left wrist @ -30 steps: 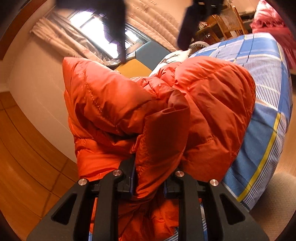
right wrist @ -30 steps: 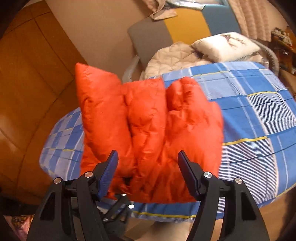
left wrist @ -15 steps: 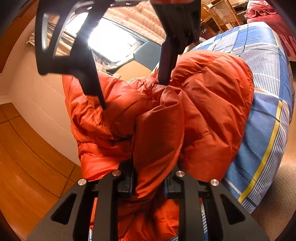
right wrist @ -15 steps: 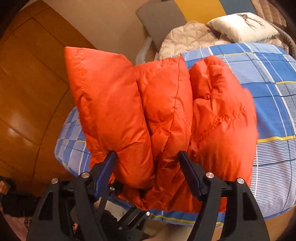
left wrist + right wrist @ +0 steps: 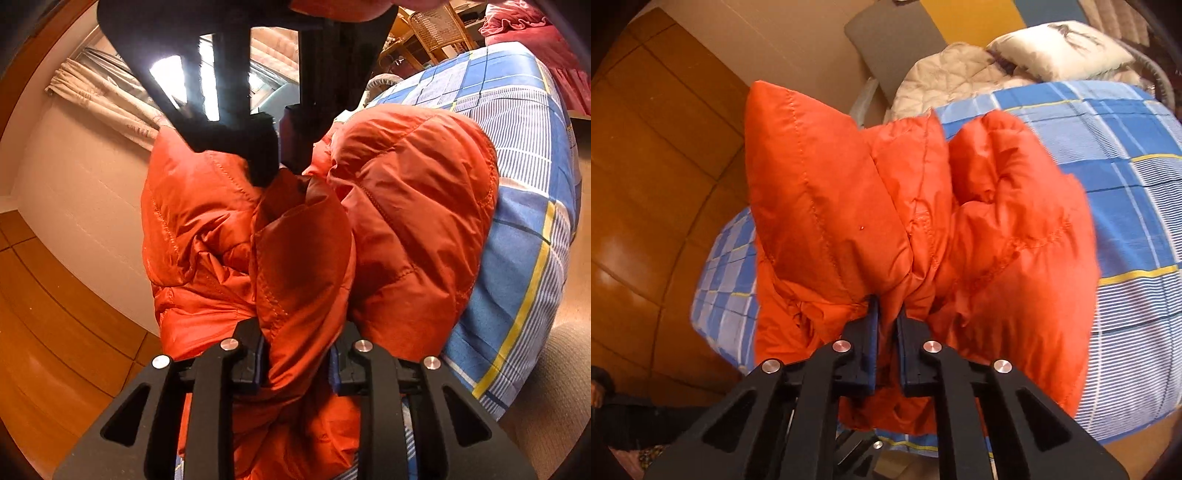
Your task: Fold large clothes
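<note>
Since earlier frame: right hand-held gripper (image 5: 886,325) snaps closed, pinching orange puffer jacket (image 5: 923,221); left hand-held gripper (image 5: 297,358), jaws opening, pinches nearer fold. Jacket bunched between both, over bed (image 5: 1126,147).

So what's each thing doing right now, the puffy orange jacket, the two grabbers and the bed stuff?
Orange down jacket: bunched up, lying on the bed, pinched at two spots.
Right gripper: shut on a fold of the jacket.
Left gripper: clamped on a thick fold of the jacket, jaws easing open a little.
Blue checked bedsheet: spread flat.
White pillow: lying beyond the bed.
Beige quilt: crumpled.
</note>
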`<action>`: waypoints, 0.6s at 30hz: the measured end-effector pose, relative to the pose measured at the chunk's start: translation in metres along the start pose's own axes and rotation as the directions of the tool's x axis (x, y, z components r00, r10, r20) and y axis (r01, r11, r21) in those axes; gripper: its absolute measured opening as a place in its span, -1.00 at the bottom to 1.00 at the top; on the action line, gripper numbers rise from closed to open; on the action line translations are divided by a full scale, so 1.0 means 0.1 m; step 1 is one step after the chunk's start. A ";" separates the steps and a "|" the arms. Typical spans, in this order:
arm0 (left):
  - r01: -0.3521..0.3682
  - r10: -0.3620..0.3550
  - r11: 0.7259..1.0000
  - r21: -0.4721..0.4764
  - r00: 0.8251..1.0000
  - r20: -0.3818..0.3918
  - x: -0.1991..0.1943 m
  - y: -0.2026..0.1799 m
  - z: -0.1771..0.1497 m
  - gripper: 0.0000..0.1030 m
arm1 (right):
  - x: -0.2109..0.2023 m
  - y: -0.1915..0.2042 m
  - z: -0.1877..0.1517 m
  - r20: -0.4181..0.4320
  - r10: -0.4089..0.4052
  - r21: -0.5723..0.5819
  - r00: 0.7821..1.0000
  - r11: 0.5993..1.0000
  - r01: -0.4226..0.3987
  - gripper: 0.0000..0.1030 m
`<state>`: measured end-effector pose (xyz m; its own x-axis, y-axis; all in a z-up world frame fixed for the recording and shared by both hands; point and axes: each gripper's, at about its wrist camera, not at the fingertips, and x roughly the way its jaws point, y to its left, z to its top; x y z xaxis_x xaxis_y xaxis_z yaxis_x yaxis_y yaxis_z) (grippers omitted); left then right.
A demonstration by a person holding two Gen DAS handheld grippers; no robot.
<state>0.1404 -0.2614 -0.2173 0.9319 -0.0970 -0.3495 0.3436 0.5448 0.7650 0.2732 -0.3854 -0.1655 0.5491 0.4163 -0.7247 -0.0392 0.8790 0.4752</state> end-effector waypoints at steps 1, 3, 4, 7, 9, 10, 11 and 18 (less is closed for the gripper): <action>0.011 -0.011 1.000 -0.008 1.000 0.001 -0.02 0.03 0.00 -0.54 | -0.03 0.01 -0.01 0.012 -0.011 -0.008 1.000 1.000 0.011 -0.89; 0.043 -0.043 0.998 -0.045 0.999 0.008 -0.09 0.15 0.02 -0.51 | -0.10 0.03 0.00 0.032 -0.019 -0.007 0.999 1.000 0.020 -0.91; 0.055 -0.054 0.996 -0.065 0.998 0.013 -0.13 0.23 0.03 -0.47 | -0.16 0.05 0.01 0.053 -0.021 -0.013 0.998 1.000 0.022 -0.92; 0.081 -0.073 0.988 -0.129 0.995 0.063 -0.31 0.50 0.02 -0.19 | -0.36 0.11 0.13 0.119 -0.043 -0.042 0.992 0.998 0.049 -0.95; 0.088 -0.072 0.984 -0.155 0.992 0.104 -0.47 0.64 0.00 -0.10 | -0.47 0.11 0.19 0.143 -0.066 -0.052 0.987 0.996 0.074 -0.95; 0.085 -0.067 0.982 -0.166 0.991 0.115 -0.52 0.69 -0.01 -0.09 | -0.51 0.10 0.22 0.154 -0.083 -0.063 0.985 0.994 0.093 -0.96; 0.083 -0.061 0.978 -0.189 0.991 0.121 -0.57 0.78 -0.05 -0.08 | -0.53 0.08 0.24 0.163 -0.097 -0.061 0.982 0.992 0.108 -0.96; 0.008 -0.006 0.936 -0.351 1.000 0.006 -0.35 1.24 -0.41 -0.08 | -0.55 -0.33 0.28 0.172 -0.185 0.021 0.968 0.983 0.184 -0.96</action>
<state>0.1459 -0.1559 -0.1325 0.9304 -0.1053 -0.3511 0.2883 0.8017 0.5236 0.2678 -0.4443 -0.1274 0.6818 0.2008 -0.7034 0.0797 0.9355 0.3443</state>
